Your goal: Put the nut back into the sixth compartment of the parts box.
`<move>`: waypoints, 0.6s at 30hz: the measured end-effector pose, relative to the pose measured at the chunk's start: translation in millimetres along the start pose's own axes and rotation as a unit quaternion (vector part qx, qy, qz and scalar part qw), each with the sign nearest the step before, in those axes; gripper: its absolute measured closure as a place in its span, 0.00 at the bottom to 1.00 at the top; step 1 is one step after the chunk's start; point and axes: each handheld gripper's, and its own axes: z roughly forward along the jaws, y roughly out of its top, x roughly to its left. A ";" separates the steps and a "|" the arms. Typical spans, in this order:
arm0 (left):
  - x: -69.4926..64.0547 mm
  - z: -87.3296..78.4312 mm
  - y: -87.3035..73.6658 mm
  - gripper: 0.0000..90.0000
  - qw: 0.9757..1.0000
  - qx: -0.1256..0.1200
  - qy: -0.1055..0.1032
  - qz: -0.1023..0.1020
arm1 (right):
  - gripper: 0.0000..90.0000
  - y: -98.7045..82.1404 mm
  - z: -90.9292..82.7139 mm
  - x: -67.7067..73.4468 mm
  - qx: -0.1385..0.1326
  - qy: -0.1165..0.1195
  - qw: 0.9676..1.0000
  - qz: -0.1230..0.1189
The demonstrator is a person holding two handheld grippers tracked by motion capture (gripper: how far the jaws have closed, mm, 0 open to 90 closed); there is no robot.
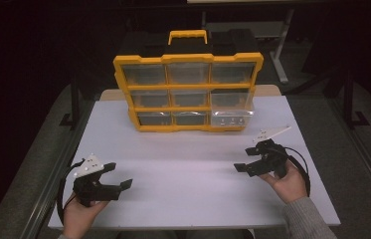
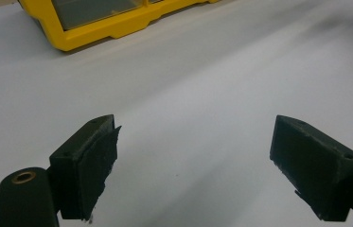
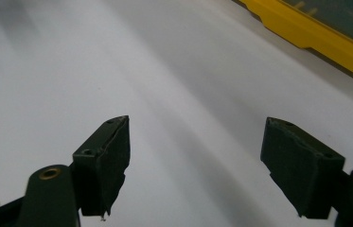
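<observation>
A yellow organiser case [image 1: 188, 92] with clear drawers and a handle stands upright at the back of the white table [image 1: 188, 174]. Its bottom right drawer [image 1: 231, 117] is pulled out a little toward me. My left gripper [image 1: 118, 175] rests at the table's front left, held by a hand, jaws wide apart with nothing between them. My right gripper [image 1: 245, 159] sits at the front right, also open and holding nothing. In the left gripper view the case's yellow corner [image 2: 93, 23] lies far ahead; in the right gripper view its frame [image 3: 316, 33] crosses the upper right.
A bare stretch of white table lies between both grippers and the case. Metal rails [image 1: 56, 174] run along the table's left and right sides. The surroundings beyond the table are dark, with stand legs [image 1: 280, 55] behind the case.
</observation>
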 end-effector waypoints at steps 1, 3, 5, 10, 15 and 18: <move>-0.2 0.0 0.0 0.17 1.000 0.000 0.000 0.000 | 0.25 -2.1 0.2 0.1 -0.005 -0.001 1.000 0.001; -0.5 0.4 0.1 0.17 1.000 0.000 -0.001 0.001 | 0.25 -5.6 0.1 0.8 -0.004 -0.003 1.000 0.005; -0.8 1.2 -0.4 0.17 1.000 0.002 -0.003 0.001 | 0.23 -9.1 0.1 1.3 -0.005 -0.004 1.000 0.010; -1.1 2.4 -1.1 0.17 1.000 0.006 -0.004 0.002 | 0.22 -17.7 -0.4 0.6 -0.013 -0.007 1.000 0.013; -1.0 3.8 -2.5 0.17 1.000 0.003 -0.009 0.003 | 0.21 -23.5 -1.8 1.0 -0.012 -0.010 1.000 0.018; -0.9 4.3 -3.5 0.17 1.000 0.007 -0.010 0.004 | 0.20 -27.1 -3.2 2.7 -0.017 -0.010 1.000 0.024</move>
